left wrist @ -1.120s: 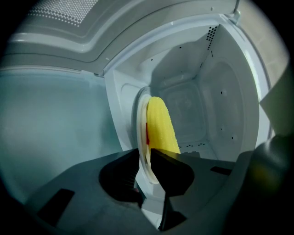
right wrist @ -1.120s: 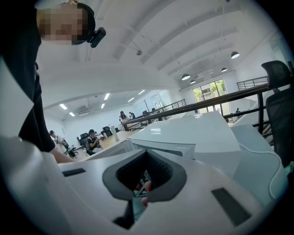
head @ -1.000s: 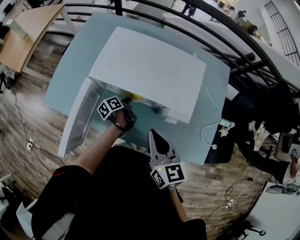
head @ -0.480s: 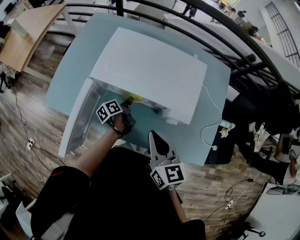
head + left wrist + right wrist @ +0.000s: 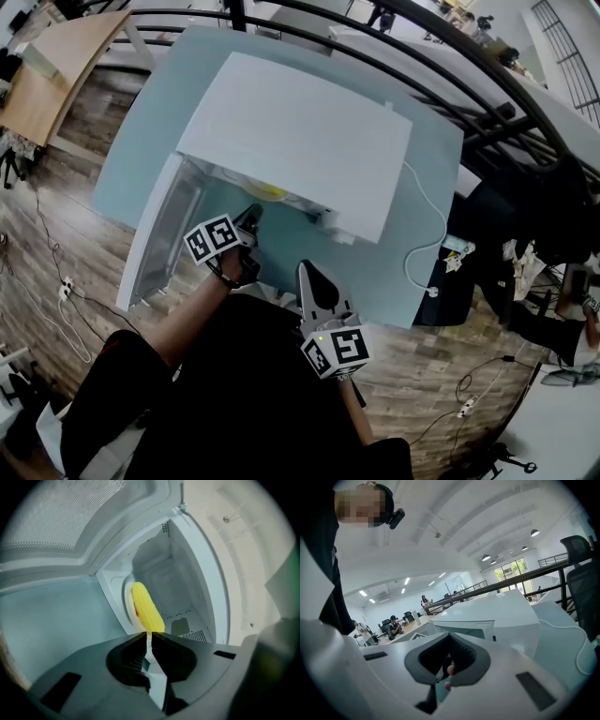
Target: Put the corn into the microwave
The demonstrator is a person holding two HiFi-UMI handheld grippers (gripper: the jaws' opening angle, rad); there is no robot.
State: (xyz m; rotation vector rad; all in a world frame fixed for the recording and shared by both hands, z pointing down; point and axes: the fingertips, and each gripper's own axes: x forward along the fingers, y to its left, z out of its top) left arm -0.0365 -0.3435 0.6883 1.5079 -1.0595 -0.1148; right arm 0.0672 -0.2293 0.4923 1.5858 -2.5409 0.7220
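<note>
1. Right tool (image 5: 307, 269): nearest the person, over the worktop's front edge. Jaws together, nothing in them.
2. Left tool (image 5: 251, 216): just outside the microwave's mouth, pointing in. Jaws closing, a narrow slit left between them, nothing in that slit.
3. Microwave door (image 5: 157, 234): swung fully open to the left.
4. Corn (image 5: 146, 609): one yellow cob, inside the cavity, lying free on the pale round turntable (image 5: 127, 603), ahead of the left tool's tips and apart from them. Judged light and stiff, with a ribbed kernel surface that gives fair grip. Being rounded, it is likely to roll. Best hold, if needed: across the middle, jaws square to its length.
5. Microwave (image 5: 300, 131): white, standing on the worktop.
6. Worktop (image 5: 412, 272): pale blue-green.
7. Power cable (image 5: 424, 225): white, trailing along the microwave's right side.
</note>
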